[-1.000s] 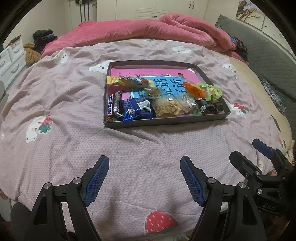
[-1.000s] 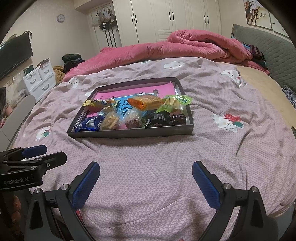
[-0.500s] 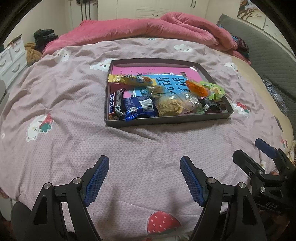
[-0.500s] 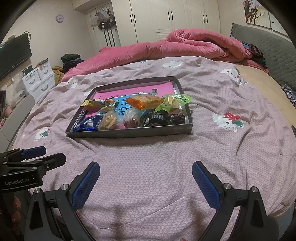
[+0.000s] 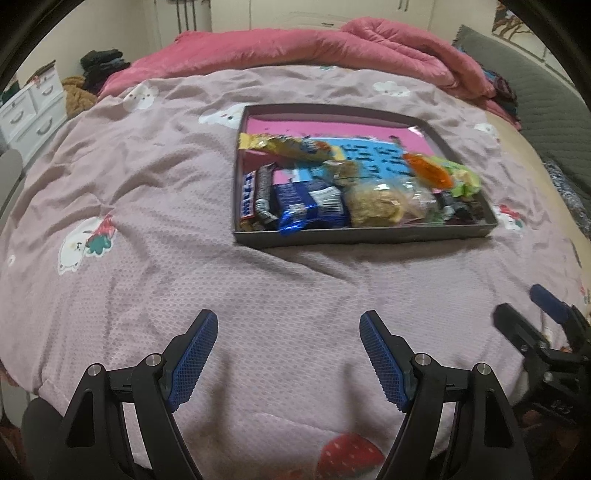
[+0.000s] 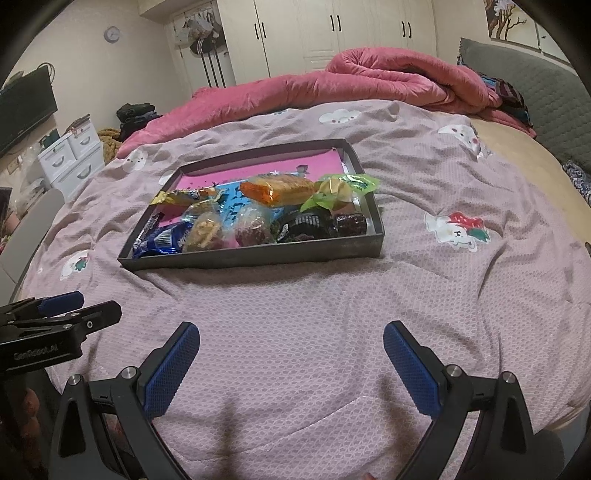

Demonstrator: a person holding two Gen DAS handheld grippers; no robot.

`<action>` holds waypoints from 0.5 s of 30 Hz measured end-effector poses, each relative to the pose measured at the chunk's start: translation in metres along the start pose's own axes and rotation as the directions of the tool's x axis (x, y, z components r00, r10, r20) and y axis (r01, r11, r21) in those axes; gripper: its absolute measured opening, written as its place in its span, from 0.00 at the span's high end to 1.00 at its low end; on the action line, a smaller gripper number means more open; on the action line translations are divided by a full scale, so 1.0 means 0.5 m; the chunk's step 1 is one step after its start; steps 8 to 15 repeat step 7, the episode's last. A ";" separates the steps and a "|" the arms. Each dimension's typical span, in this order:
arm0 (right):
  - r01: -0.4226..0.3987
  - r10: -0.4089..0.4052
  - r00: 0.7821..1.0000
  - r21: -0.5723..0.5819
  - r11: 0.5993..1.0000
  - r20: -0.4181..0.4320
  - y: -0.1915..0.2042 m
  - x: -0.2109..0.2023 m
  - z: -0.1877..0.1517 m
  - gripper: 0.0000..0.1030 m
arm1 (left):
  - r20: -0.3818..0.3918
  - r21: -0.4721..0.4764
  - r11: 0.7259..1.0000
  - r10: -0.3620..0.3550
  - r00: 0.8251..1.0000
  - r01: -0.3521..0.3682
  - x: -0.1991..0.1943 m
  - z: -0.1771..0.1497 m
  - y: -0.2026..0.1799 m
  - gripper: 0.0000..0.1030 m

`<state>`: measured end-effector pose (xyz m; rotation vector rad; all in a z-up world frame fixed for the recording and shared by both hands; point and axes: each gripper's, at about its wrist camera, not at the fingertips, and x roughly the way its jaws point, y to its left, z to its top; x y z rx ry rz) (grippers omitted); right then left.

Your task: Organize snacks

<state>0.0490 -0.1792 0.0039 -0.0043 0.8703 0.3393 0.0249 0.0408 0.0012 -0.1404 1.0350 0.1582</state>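
A dark shallow tray (image 5: 362, 236) (image 6: 258, 256) sits on the pink-grey bedspread ahead of both grippers. It holds several wrapped snacks: a blue packet (image 5: 310, 206) (image 6: 162, 240), a yellow bar (image 5: 280, 146), an orange packet (image 6: 277, 190), a green packet (image 6: 347, 186), a clear bag of crackers (image 5: 376, 206) and dark sweets (image 6: 314, 225). My left gripper (image 5: 288, 354) is open and empty above the bedspread, short of the tray. My right gripper (image 6: 291, 365) is open and empty too, also short of the tray.
A rolled pink duvet (image 6: 369, 81) lies across the far side of the bed. White drawers (image 6: 70, 155) stand at the left, wardrobes (image 6: 332, 33) behind, a grey headboard (image 6: 535, 92) at the right. Each gripper shows at the other view's edge (image 5: 546, 332) (image 6: 48, 325).
The left gripper has swung left and a little forward, so the tray sits further right and larger in its view. The right gripper has hardly moved. Both stay open.
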 end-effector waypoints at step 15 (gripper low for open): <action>0.063 -0.063 0.998 0.067 0.996 0.013 -0.058 0.027 0.026 0.01 | 0.044 -0.052 0.997 0.055 0.998 -0.053 0.026 0.029 0.064 0.18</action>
